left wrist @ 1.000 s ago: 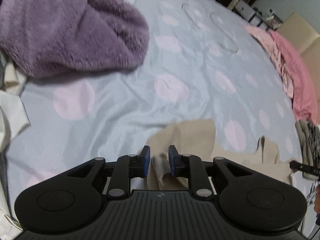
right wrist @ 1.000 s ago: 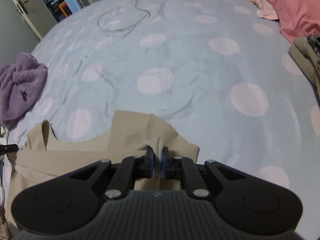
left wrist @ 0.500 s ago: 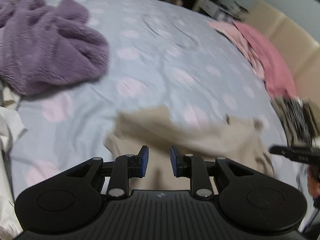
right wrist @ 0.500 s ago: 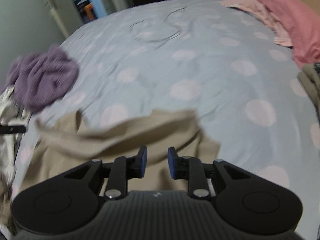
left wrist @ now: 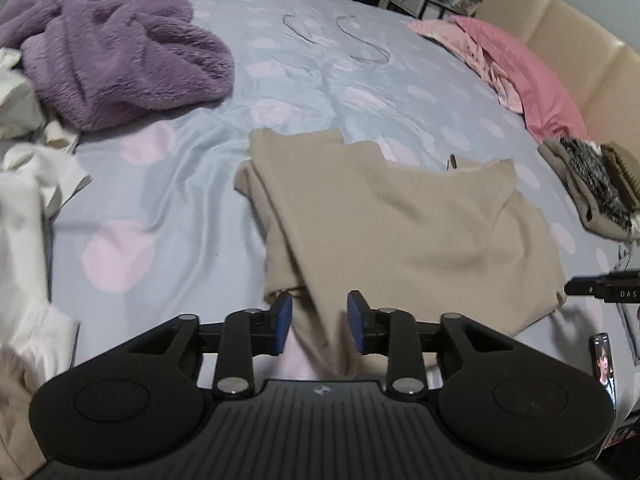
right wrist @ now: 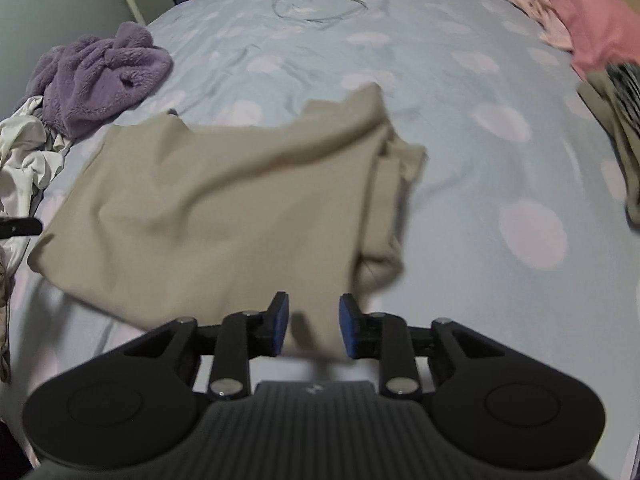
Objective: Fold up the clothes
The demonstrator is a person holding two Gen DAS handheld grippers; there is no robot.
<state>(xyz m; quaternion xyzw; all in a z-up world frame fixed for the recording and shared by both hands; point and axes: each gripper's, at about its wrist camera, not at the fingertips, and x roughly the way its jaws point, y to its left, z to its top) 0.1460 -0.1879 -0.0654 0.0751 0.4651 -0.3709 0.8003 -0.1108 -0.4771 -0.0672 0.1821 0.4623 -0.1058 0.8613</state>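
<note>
A beige garment (left wrist: pixel 392 224) lies doubled over on the pale blue dotted bedsheet (left wrist: pixel 192 208). My left gripper (left wrist: pixel 320 322) hovers over its near left corner. Its jaws are opening, and a blurred flap of beige cloth hangs loose between the blue pads (left wrist: pixel 285 320). In the right wrist view the beige garment (right wrist: pixel 224 208) spreads to the left. My right gripper (right wrist: pixel 312 324) is at its near right corner, jaws opening, with a slack strip of cloth between them. The right gripper's tip (left wrist: pixel 600 288) shows at the left view's right edge.
A purple fleece garment (left wrist: pixel 120 64) and white clothes (left wrist: pixel 24 200) are heaped at the left. Thin wire loops (left wrist: pixel 340 36) lie far back. Pink bedding (left wrist: pixel 532 80), a stack of folded clothes (left wrist: pixel 592 184) and a phone (left wrist: pixel 604 364) are at the right.
Both grippers were shut on beige cloth; they have drawn back across the garment and their jaws have spread. The cloth now hangs slack between the pads, and the garment lies doubled over.
</note>
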